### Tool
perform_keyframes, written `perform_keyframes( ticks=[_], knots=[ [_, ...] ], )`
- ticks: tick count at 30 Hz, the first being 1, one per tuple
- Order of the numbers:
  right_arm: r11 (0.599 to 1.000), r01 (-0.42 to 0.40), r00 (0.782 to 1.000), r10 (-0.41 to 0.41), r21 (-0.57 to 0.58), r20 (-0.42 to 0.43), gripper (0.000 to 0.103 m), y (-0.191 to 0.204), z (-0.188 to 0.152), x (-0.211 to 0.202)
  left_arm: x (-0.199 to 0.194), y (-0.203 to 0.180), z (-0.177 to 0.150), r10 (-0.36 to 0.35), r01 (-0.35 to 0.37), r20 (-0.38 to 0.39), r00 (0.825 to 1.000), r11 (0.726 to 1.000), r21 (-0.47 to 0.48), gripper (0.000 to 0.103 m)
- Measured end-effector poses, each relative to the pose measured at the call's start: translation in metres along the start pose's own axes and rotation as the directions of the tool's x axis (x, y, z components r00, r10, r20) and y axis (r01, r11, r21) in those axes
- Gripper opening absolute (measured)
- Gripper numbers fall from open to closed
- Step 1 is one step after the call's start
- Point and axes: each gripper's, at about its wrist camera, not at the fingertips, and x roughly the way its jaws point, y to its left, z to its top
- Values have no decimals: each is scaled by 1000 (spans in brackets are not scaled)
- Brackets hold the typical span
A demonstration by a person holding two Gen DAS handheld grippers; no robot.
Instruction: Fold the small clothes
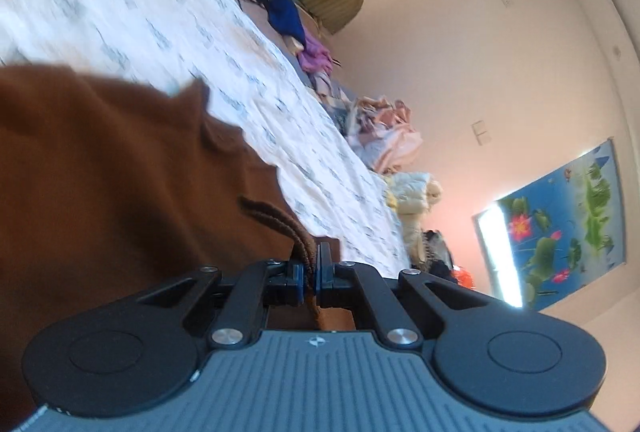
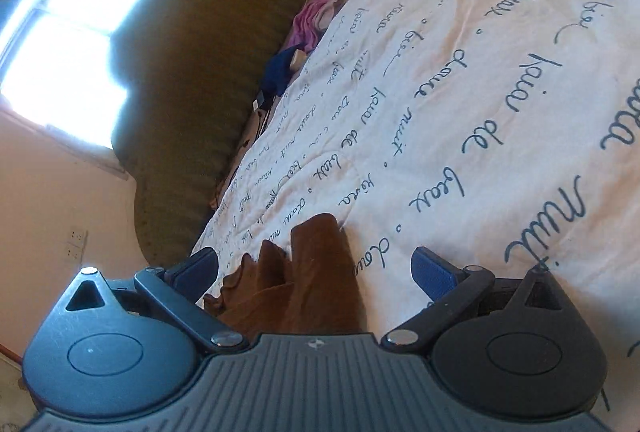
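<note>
- My left gripper (image 1: 308,272) is clamped on the brown garment (image 1: 112,192); its blue pads (image 1: 295,282) are pressed together on a ribbed, corded edge of the cloth.
- From that grip the garment spreads out to the left of my left camera, filling most of that side, with a small frilled edge sticking up near its top.
- My right gripper (image 2: 316,272) has its jaws spread wide, with the blue pads (image 2: 434,276) well apart and nothing pinched between them.
- A bunched part of the same garment (image 2: 304,272) lies between my right gripper's fingers, on the quilt; I cannot tell whether either pad touches it. A ruffled hem shows on its left side.
- The garment rests on a white quilt (image 2: 480,92) printed with blue cursive writing, which covers the bed.
- Beyond the quilt stands a padded olive headboard (image 2: 200,72), scalloped along its edge, with a bright window (image 2: 68,32) behind it.
- Along the quilt's far edge sit other clothes: a blue piece (image 1: 284,14), a purple piece (image 1: 316,56), then a pinkish heap (image 1: 384,132) and a pale yellow heap (image 1: 416,196).
- On the wall in my left view hangs a blue poster (image 1: 560,228) with lotus flowers and green leaves.
</note>
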Motion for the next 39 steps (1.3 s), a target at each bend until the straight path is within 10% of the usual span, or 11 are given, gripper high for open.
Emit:
perform_keyframes(
  ticks=[8, 11, 16, 26, 31, 33, 37, 39],
  knots=[
    [980, 57, 991, -79, -191, -109, 94, 39, -11, 55, -22, 67, -4, 225, -226, 53, 973, 974, 3, 4],
    [971, 86, 979, -123, -221, -162, 5, 46, -19, 79, -20, 87, -12, 237, -238, 75, 969, 971, 8, 15],
    [917, 184, 970, -228, -353, -86, 4, 61, -37, 84, -25, 75, -16, 262, -269, 103, 960, 961, 61, 13],
    [816, 176, 982, -188, -551, 35, 4, 139, -34, 45, -71, 32, 5, 289, -330, 227, 930, 929, 168, 0],
    [758, 302, 932, -361, -578, 13, 9, 127, -47, 85, -67, 42, 3, 206, -227, 156, 966, 965, 133, 0],
    [740, 364, 900, -435, -566, 10, 14, 113, -53, 93, -60, 46, 2, 146, -156, 114, 983, 985, 78, 15],
    [772, 336, 928, -371, -540, 48, 16, 101, -58, 69, -40, 56, 4, 140, -140, 37, 989, 990, -26, 73],
    [778, 310, 938, -343, -547, 44, 22, 99, -57, 57, -35, 63, 4, 196, -194, 35, 980, 979, -61, 77]
  ],
)
